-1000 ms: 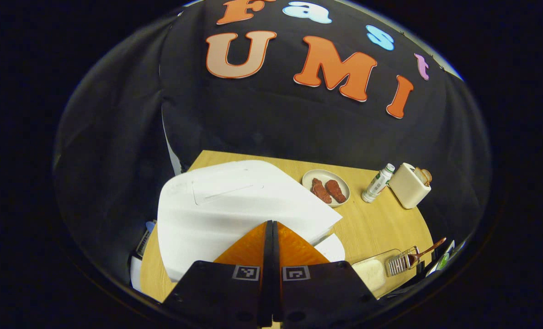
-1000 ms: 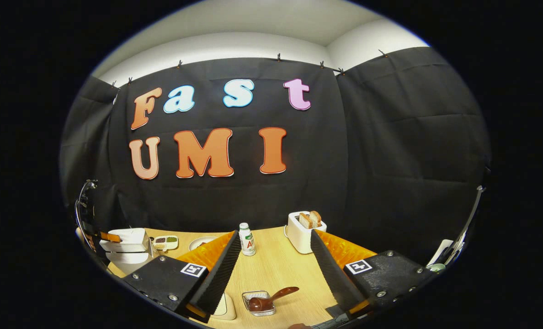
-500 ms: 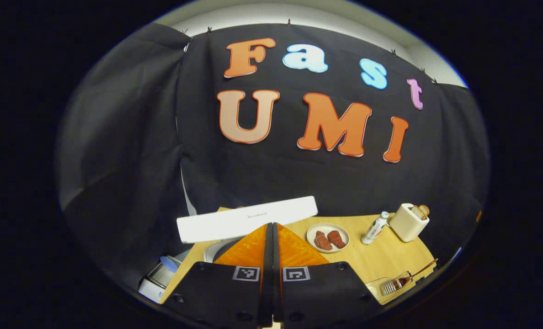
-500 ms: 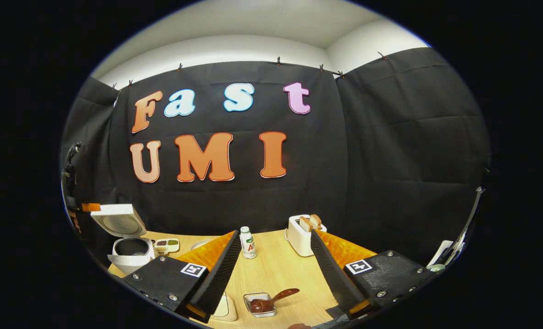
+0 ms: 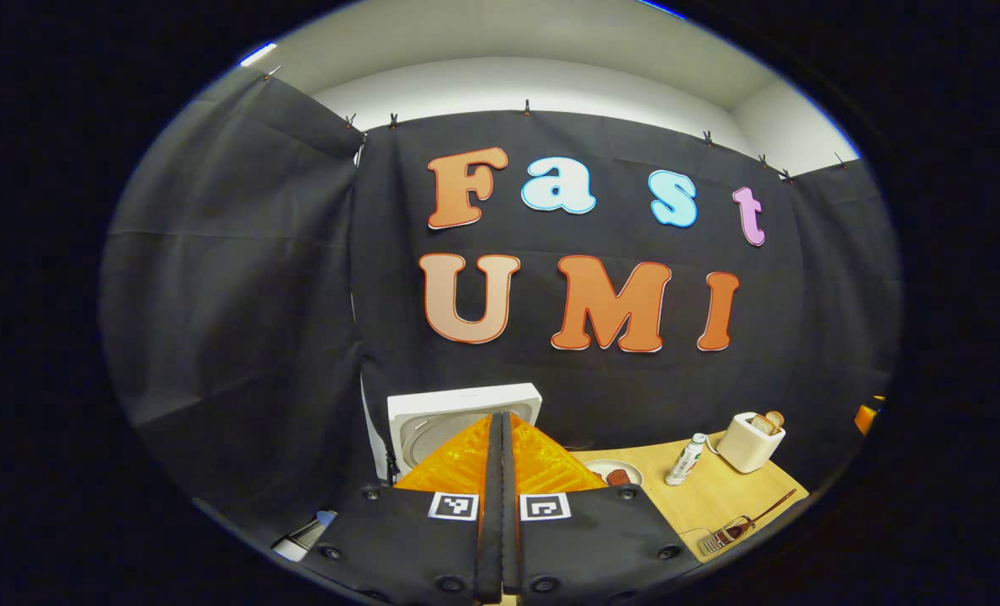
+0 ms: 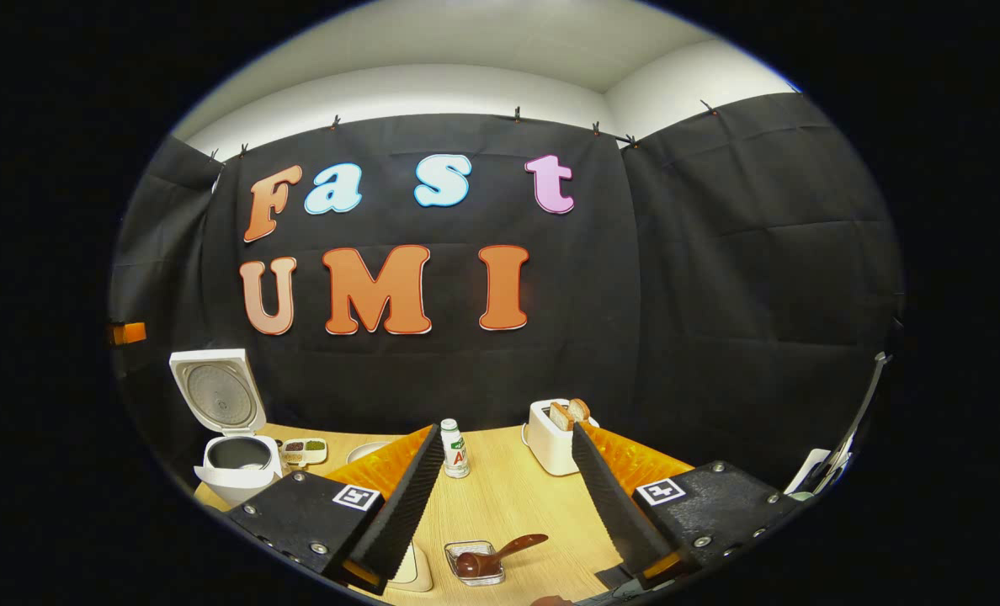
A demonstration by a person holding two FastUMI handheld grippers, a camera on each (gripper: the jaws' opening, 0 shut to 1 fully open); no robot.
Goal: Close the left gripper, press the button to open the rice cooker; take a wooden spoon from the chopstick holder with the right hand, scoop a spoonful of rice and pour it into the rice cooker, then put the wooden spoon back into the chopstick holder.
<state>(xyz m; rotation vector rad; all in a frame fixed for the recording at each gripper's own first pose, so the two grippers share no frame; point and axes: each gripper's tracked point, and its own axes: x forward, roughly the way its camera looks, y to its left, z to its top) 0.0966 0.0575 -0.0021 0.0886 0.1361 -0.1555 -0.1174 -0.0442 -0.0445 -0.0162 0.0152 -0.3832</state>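
1. We take the worktop (image 6: 500, 505) as our landmark: it carries everything, and both tools hang over its near edge.
2. At the worktop's far left corner stands the rice cooker (image 6: 235, 463), its lid (image 6: 218, 391) upright and the dark pot open to the air. We judge the button step done, so the pot is ready to take rice. In the left gripper view the lid's inner face (image 5: 465, 421) rises right behind our own fingers.
3. The left tool (image 5: 500, 438) has its two fingers pressed flat together with nothing between them, a blunt tip suited to pushing a button.
4. The right tool (image 6: 508, 480) is spread wide and empty, its fingers framing the middle of the worktop, presumably so the spoon handle can slip between them.
5. At the worktop's back edge sit a toaster (image 6: 555, 433) with bread in its slots and a small bottle (image 6: 454, 449) just to its left; both are well apart from the cooker.
6. Near the front edge, between the right tool's fingers, lies the chopstick holder (image 6: 475, 564), a small wire basket on its side.
7. The wooden spoon (image 6: 500, 555) rests in it, bowl inside and handle angled up to the right, offering a free end to grip. We judge that picking it up comes next.
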